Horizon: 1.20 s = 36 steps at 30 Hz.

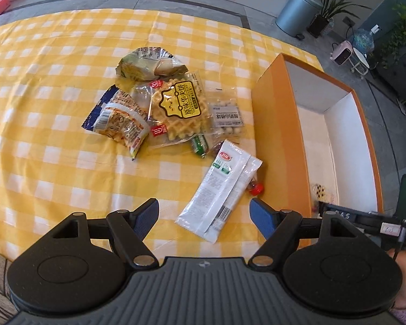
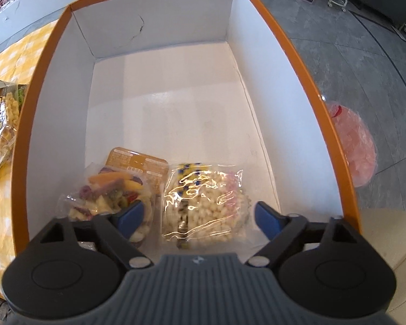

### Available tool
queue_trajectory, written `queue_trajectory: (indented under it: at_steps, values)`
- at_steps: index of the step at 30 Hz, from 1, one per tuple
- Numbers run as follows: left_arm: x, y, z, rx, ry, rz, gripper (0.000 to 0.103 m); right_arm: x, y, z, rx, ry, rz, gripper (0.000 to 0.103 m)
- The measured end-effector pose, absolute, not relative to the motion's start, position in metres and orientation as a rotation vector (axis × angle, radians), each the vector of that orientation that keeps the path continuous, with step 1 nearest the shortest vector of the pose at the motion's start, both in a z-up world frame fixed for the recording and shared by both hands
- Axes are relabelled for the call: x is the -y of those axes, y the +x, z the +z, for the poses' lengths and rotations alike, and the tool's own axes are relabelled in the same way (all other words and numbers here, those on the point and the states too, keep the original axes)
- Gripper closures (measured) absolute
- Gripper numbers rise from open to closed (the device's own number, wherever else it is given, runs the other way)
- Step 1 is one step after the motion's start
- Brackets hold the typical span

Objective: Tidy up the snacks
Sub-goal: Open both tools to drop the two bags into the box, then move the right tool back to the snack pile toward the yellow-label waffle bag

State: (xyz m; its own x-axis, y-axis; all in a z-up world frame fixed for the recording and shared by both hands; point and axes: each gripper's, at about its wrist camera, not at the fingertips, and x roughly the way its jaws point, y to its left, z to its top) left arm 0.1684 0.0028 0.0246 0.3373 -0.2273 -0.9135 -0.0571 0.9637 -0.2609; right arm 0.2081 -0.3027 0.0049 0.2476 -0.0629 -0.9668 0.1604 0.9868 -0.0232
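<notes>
Yellow-checked tablecloth [image 1: 54,162] carries loose snack packets beside the orange-rimmed white cardboard box [image 2: 305,86]; right gripper [image 2: 197,216] gapes, empty, over the clear puffed-rice packet [image 2: 205,205] lying inside, while left gripper [image 1: 204,216], likewise spread, lines up on the white wafer packet [image 1: 219,192].

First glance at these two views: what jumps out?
The orange box with white inner walls fills the right wrist view, two snack bags at its near end: a puffed rice pack between the open right gripper fingers, and a mixed fruit pack beside it. On the yellow checked tablecloth, a snack pile surrounds a waffle pack; the white packet lies nearest the open left gripper.
</notes>
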Motion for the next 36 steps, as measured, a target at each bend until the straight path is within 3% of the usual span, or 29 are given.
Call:
queue_trajectory:
  at_steps: [14, 25, 36]
  values:
    - [-0.034, 0.143, 0.038, -1.166, -0.248, -0.033, 0.013, 0.294, 0.185, 0.064, -1.187, 0.076, -0.152, 0.005]
    - [-0.076, 0.138, 0.026, -1.126, -0.182, 0.083, 0.013, 0.266, 0.161, 0.122, -1.033, 0.42, 0.026, 0.005]
    - [-0.159, 0.134, 0.009, -1.126, -0.332, 0.219, 0.013, 0.172, 0.186, 0.122, -1.011, 0.266, 0.142, 0.007]
